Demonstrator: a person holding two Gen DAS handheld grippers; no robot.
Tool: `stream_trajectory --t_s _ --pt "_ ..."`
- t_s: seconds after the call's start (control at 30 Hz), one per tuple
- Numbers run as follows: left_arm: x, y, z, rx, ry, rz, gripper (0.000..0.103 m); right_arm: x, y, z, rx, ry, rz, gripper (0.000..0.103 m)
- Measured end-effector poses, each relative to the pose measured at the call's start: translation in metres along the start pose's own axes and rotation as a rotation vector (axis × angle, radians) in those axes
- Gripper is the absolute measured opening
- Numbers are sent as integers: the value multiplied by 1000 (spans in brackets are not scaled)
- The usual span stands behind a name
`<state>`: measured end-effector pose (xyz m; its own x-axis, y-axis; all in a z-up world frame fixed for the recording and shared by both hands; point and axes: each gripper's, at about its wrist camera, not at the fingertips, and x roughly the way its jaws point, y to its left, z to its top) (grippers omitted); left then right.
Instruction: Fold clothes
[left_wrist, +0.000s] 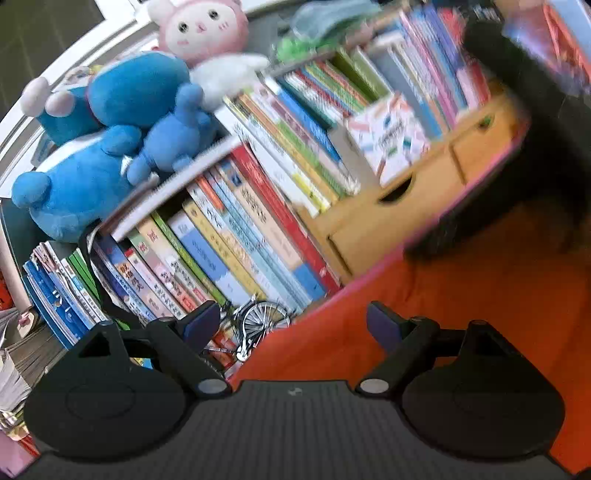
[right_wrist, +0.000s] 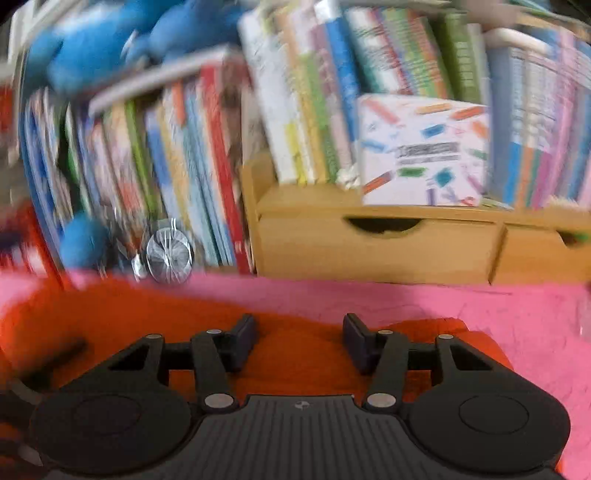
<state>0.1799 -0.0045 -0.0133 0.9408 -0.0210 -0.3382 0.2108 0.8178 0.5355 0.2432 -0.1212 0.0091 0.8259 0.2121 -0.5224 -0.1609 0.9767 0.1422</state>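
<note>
Both wrist views, taken together. My left gripper (left_wrist: 288, 323) stands wide apart with nothing between its pads; below and to its right lies the orange-red garment (left_wrist: 461, 295), spread over a pink cloth (right_wrist: 443, 306) that covers the work surface. My right gripper (right_wrist: 300, 338) hovers over the same garment with its jaws part-way in; orange fabric fills the gap as seen from above, but the pads do not visibly press on it, so I judge it not yet gripped. The garment reads as light, soft and limp: it should drape and crease freely, slide a little over the pink cloth, and bear a firm pinch without harm. I would take it at an edge or corner, one gripper to each side, not mid-panel. A dark patch (left_wrist: 517, 110) at the garment's far end is too blurred to name. Behind stand rows of books (left_wrist: 258, 206), a wooden drawer unit (right_wrist: 380, 243), blue plush toys (left_wrist: 110, 122), a pink plush (left_wrist: 201, 29) and a small model bicycle (left_wrist: 258, 321). The patterned box (right_wrist: 424, 151) carries print; motion blur leaves it and the book spines unreadable.
</note>
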Motion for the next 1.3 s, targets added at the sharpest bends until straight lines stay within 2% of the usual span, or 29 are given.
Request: stream_trajectory --t_s 0.03,0.07,0.13,0.23,0.4,0.5,0.6,0.9,1.17,1.3 --pt "8 -1 -2 -15 26 11 88 -9 -1 -3 -8 -41 28 58" --pt "16 -2 -4 -30 51 23 88 -18 -1 -6 -18 -83 57 68" --pt "31 0 -8 -76 88 72 88 -18 9 -16 -133 -77 17 77" --pt "42 -2 -12 -58 109 114 89 -16 24 -30 -307 -66 -45 77" --pt "61 -3 -18 -45 175 155 90 -4 36 -43 -423 -74 -128 82" --pt "62 -5 -21 -21 181 175 90 0 38 -48 -475 -70 -175 88" --pt "61 -5 -25 -1 175 188 90 0 32 -49 -465 -62 -203 90" --pt "65 15 -37 -75 220 214 94 -3 10 -51 -423 -65 -281 95" --pt "67 36 -49 -161 276 227 97 -4 -35 -51 -273 -6 -362 99" --pt "68 47 -54 -199 307 240 97 -5 -40 -54 -261 5 -349 99"
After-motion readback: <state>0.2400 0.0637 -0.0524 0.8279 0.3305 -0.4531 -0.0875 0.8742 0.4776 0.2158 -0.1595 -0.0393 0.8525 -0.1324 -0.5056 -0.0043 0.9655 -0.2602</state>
